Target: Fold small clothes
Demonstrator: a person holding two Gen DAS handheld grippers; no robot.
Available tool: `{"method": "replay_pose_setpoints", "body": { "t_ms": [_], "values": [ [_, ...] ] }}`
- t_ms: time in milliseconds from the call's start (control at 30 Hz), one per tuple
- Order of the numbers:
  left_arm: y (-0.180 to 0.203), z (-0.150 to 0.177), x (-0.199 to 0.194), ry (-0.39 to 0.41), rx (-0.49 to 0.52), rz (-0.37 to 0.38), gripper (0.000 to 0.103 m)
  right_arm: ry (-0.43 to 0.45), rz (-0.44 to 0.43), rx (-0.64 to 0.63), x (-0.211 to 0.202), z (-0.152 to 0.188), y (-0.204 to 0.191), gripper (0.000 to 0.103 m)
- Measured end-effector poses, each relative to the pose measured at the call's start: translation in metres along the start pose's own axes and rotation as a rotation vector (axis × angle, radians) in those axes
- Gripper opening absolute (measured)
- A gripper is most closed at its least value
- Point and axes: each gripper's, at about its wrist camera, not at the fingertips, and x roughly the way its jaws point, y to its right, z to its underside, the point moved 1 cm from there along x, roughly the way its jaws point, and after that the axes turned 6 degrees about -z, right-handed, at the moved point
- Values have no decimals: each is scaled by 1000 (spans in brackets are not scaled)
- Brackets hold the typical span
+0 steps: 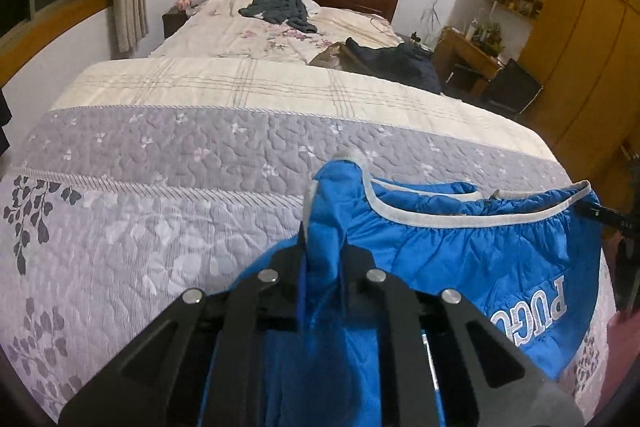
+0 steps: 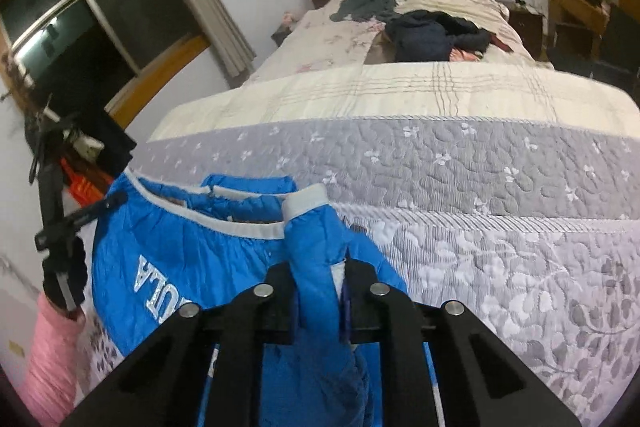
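Observation:
A small blue padded jacket (image 1: pixel 460 259) with white trim and white lettering hangs stretched between my two grippers, above the near end of the bed. My left gripper (image 1: pixel 322 251) is shut on one sleeve end of it, its white cuff (image 1: pixel 352 157) poking up past the fingers. In the right wrist view the same jacket (image 2: pixel 180 239) spreads to the left. There my right gripper (image 2: pixel 318 267) is shut on the other sleeve, whose white cuff (image 2: pixel 306 201) stands above the jaws. The other gripper shows at the frame edge in each view.
A quilted grey and cream bedspread (image 1: pixel 168 163) covers the bed below. Dark clothes (image 1: pixel 280 9) and a navy garment (image 1: pixel 400 61) lie farther up the bed. A wooden wardrobe (image 1: pixel 580 39) and desk stand to the right. A pink sleeve (image 2: pixel 52 355) holds the left gripper.

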Motion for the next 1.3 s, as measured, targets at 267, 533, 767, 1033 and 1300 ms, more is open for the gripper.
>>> {"method": "replay_pose_setpoints", "body": {
  "t_ms": [267, 533, 767, 1033, 1300],
  "values": [
    [-11, 7, 43, -95, -16, -1, 12, -84, 32, 87, 43, 2, 30, 15],
    [-21, 19, 64, -140, -26, -6, 19, -141, 46, 138, 69, 16, 48, 18],
    [-24, 24, 71, -151, -32, -15, 26, -151, 37, 171, 77, 20, 55, 22],
    [-27, 24, 65, -159, -39, -55, 44, -136, 82, 145, 68, 19, 47, 44],
    [-28, 25, 41, -145, -36, -85, 48, -93, 64, 153, 31, 20, 41, 56]
  ]
}}
